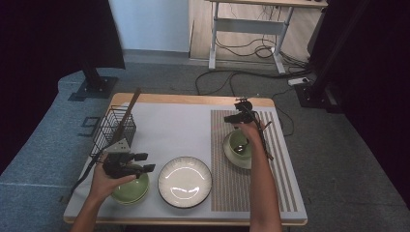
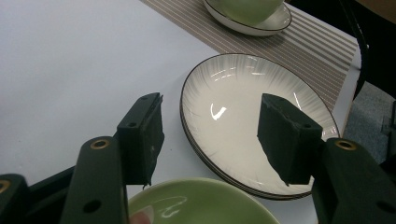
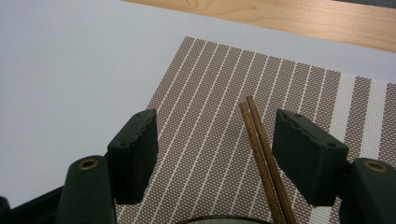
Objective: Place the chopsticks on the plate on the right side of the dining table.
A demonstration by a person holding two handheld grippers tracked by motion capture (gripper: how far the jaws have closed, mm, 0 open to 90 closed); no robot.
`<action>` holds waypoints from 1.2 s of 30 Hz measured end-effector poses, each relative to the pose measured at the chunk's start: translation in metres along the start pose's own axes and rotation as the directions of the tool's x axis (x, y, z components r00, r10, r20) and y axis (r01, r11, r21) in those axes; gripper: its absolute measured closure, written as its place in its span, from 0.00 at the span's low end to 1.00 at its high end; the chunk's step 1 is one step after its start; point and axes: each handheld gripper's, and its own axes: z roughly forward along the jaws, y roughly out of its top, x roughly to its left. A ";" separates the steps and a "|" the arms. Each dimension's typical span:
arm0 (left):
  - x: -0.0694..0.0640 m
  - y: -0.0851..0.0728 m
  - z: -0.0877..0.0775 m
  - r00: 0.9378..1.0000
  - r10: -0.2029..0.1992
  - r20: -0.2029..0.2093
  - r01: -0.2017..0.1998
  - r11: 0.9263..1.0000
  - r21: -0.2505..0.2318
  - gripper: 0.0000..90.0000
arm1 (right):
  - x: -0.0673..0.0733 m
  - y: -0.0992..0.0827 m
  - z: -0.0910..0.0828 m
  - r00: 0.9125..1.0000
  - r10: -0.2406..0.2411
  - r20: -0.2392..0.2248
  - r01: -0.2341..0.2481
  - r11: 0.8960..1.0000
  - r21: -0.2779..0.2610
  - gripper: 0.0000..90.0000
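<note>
Chopsticks between your spread right claw

Your right claw (image 3: 215, 158) is spread, jaws not pressing; the chopsticks (image 3: 261, 154) lie between them nearer the right jaw, long axis toward 11 o'clock, over the striped mat (image 3: 210, 93). Your left claw (image 2: 210, 135) is also spread, empty, with the white plate (image 2: 233, 116) at 12 o'clock.

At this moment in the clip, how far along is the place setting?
Looks done: a green bowl on a saucer and wooden chopsticks are on the striped placemat. In hand: nothing; the right hand-held gripper stands open around the chopsticks, the left hand-held gripper open. Left: the white plate and second green bowl sit off the mat.
</note>
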 end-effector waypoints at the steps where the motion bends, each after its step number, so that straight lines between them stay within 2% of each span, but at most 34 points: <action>1: 0.000 0.000 0.000 1.000 0.000 0.000 0.000 1.000 -0.001 0.45 | 0.000 0.000 0.000 1.000 0.003 -0.003 -0.003 1.000 0.001 0.37; 7: 0.000 0.000 -0.005 1.000 0.000 -0.008 0.000 1.000 -0.008 0.45 | -0.004 -0.002 0.004 1.000 0.016 -0.001 -0.016 0.999 0.029 0.38; 15: 0.002 0.000 -0.009 1.000 -0.006 -0.014 0.005 1.000 -0.023 0.45 | -0.008 -0.003 0.005 0.999 0.037 0.008 -0.037 0.999 0.037 0.38; 20: 0.002 0.000 -0.009 1.000 -0.007 -0.014 0.007 1.000 -0.022 0.45 | -0.009 -0.004 0.007 0.999 0.046 -0.009 -0.045 0.997 0.055 0.38; 29: 0.002 0.000 -0.009 1.000 -0.010 -0.013 0.009 1.000 -0.025 0.45 | -0.013 -0.004 0.009 0.998 0.061 -0.004 -0.061 0.996 0.058 0.38; 36: 0.003 0.000 -0.009 1.000 -0.010 -0.015 0.010 1.000 -0.023 0.45 | -0.011 -0.005 0.012 0.998 0.059 -0.018 -0.058 0.995 0.083 0.39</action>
